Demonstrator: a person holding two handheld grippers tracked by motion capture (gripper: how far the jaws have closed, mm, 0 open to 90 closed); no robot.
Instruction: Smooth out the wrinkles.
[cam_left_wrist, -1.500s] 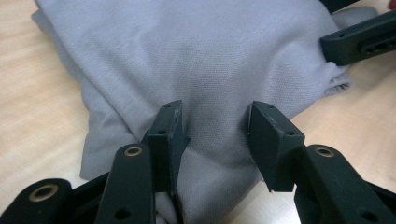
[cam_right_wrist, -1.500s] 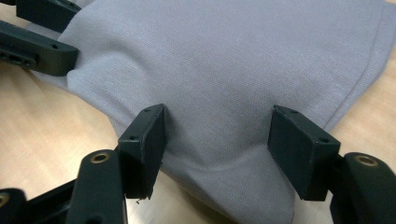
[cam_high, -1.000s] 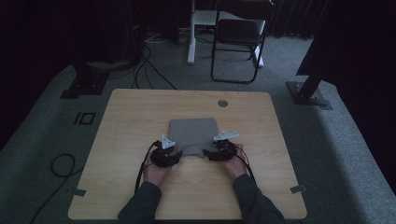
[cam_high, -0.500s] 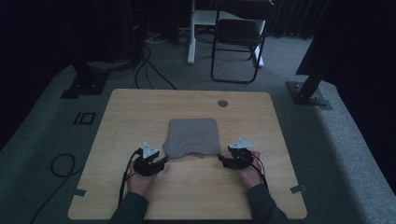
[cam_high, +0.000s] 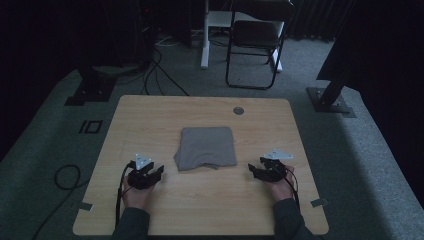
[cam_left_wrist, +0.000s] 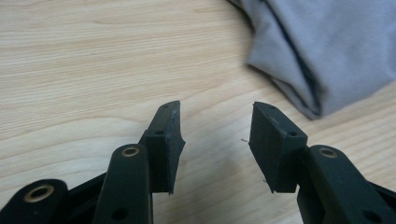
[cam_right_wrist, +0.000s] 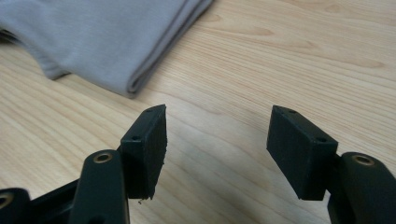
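In the middle of the table (cam_high: 150, 115) lies the folded grey cloth (cam_high: 206, 147), with the left gripper (cam_high: 148, 176) and the right gripper (cam_high: 261, 171) resting apart from it on either side, both with jaws wide and nothing between them. To me the fold looks finished and the hands are off it. Any further fold would call for reaching in to the near edge again.
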